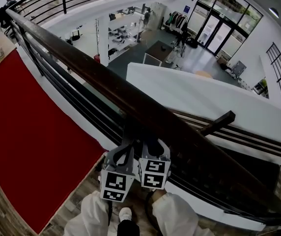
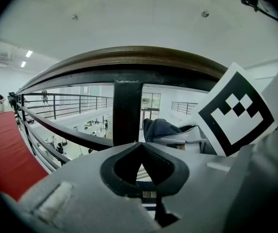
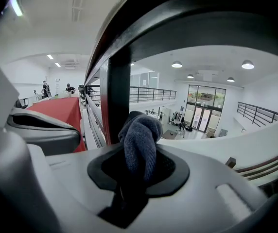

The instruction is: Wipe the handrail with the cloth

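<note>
Your two grippers sit side by side under the one dark handrail (image 1: 106, 77) — the right gripper (image 1: 154, 147) pinches the single blue cloth (image 3: 140, 140) beside a black post (image 3: 118, 101). The left gripper (image 1: 126, 149) has its jaws pressed together, empty.

Head view: looking steeply down from above the handrail (image 1: 130, 97), taking in the left tool (image 1: 126, 146) and right tool (image 1: 153, 146) side by side beneath it, with the red carpet (image 1: 27, 141) to the left.
Left tool view: riding on the left tool, looking up along its jaws from close under the handrail, facing a black post (image 2: 127, 113).
Right tool view: riding on the right tool, likewise looking up from close under the rail.
Shared: all three are showing handrail and carpet; each tool view is catching the neighbouring tool at its edge.
</note>
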A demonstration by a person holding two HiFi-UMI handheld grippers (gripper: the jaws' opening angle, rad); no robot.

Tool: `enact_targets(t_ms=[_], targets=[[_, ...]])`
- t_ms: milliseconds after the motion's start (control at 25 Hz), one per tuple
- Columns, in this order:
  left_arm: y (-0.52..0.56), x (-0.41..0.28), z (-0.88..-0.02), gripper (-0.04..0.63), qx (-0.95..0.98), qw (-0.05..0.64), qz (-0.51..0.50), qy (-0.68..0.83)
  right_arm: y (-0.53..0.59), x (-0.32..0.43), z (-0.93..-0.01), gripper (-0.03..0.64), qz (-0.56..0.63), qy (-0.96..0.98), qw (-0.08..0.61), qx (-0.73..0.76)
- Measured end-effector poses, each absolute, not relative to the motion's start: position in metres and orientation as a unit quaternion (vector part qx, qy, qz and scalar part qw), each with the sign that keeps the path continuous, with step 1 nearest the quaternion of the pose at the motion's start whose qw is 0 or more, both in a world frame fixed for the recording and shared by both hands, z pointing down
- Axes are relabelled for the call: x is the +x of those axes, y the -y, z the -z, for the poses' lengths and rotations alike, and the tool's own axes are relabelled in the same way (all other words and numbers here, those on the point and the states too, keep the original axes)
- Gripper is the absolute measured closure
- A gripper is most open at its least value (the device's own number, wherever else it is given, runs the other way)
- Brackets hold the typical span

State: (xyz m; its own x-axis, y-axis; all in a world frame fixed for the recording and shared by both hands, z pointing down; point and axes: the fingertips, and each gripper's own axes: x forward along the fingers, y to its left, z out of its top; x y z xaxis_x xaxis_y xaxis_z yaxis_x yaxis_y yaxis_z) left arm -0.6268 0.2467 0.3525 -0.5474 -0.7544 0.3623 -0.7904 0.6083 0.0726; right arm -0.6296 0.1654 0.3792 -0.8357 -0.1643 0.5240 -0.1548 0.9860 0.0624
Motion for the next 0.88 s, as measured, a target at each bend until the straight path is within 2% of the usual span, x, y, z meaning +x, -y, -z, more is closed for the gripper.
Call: enact_targets(t_ms=[600, 880], targets=[[-0.246, -0.574, -0.354, 0.594, 0.435, 0.182, -0.060, 0.880, -0.154, -0.576, -0.370, 0.520, 0.138, 0.952, 0.256, 0.095], [-0.211, -0.539, -0.370, 0.594, 0.455, 0.191, -0.071, 0.867, -0.119, -0.538, -0.379, 0.520, 0.149, 0.947, 0.257, 0.119]])
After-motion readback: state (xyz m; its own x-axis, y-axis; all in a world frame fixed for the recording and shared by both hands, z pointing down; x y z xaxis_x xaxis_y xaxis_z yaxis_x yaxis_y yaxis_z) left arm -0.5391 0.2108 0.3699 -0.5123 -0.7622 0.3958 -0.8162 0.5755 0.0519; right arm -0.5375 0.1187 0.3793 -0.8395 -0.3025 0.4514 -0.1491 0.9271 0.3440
